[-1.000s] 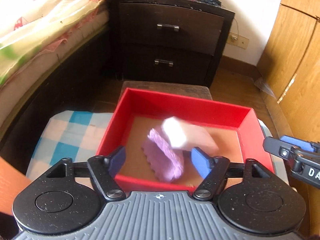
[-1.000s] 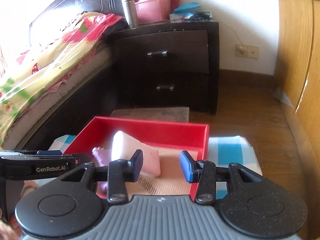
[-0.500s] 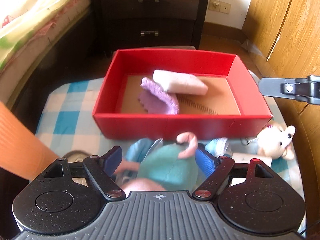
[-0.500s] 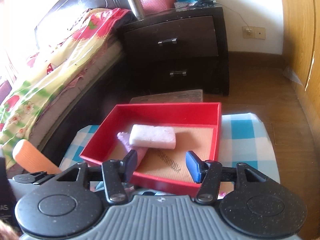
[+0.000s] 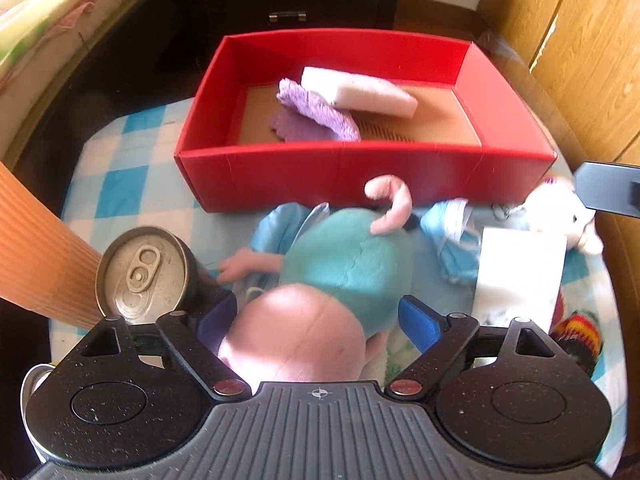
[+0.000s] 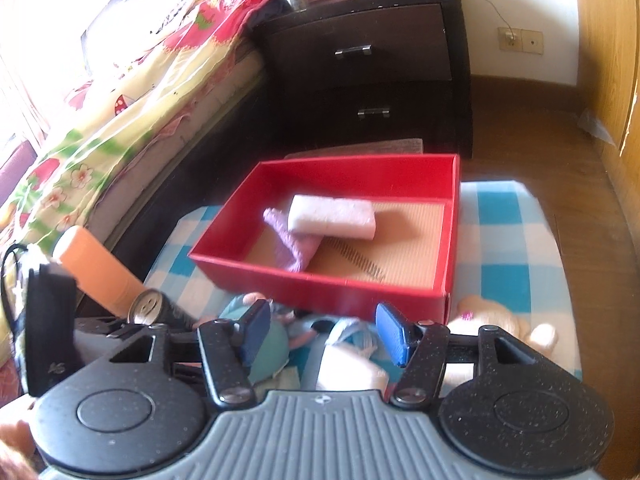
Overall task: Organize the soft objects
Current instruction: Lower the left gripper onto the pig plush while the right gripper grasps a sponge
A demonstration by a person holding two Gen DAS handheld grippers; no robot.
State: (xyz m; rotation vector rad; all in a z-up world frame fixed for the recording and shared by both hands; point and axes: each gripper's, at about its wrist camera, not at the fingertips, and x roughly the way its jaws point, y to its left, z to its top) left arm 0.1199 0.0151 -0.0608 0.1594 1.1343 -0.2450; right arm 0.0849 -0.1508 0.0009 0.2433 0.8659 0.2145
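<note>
On the left, the left hand-held gripper (image 5: 316, 316) hangs steeply over the plush pig (image 5: 328, 280), which lies on the checked cloth (image 5: 120, 184) at six o'clock from the red box (image 5: 360, 176). Its jaws have just been opening and stand wide, one on each side of the toy; whether the pads touch it I cannot tell. The pig is soft and rounded: pink head nearest the camera, teal body, curled pink tail towards the box. A drink can (image 5: 144, 272) stands just beside it at nine o'clock, close to the left blue pad.

The step in hand looks like picking the next soft toy for the box. The next move probably calls for sinking lower, closing on the teal body and missing the can.

In the box already lie a purple fuzzy cloth (image 5: 316, 116) and a white sponge (image 5: 360, 92), the sponge resting partly on the cloth.

On the right, the right hand-held gripper (image 6: 320, 336) is half open, its jaws having just widened, with nothing clamped; below it lie a blue cloth (image 6: 352, 332) and a white block (image 6: 352, 372). A small white plush (image 5: 568, 216) sits at three o'clock of the pig.
</note>
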